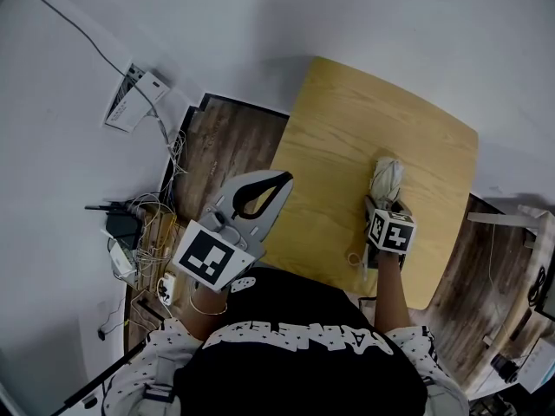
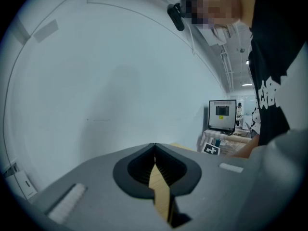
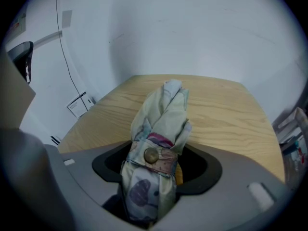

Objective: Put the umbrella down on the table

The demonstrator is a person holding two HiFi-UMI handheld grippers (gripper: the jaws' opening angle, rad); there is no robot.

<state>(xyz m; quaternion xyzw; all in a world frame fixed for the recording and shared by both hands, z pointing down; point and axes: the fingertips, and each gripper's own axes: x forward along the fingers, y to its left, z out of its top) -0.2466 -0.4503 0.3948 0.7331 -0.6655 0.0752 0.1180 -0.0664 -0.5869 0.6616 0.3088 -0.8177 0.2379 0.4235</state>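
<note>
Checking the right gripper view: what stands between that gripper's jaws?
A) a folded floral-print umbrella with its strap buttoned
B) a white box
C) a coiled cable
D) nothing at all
A: the folded umbrella, its buttoned strap facing the camera, sits between the jaws of the right gripper and reaches out over the wooden table.

The folded umbrella (image 3: 159,119), pale floral fabric buttoned shut by its strap, rests right of centre on the wooden table (image 1: 347,128), tip pointing far, between my right gripper's (image 3: 161,148) spread jaws.
</note>
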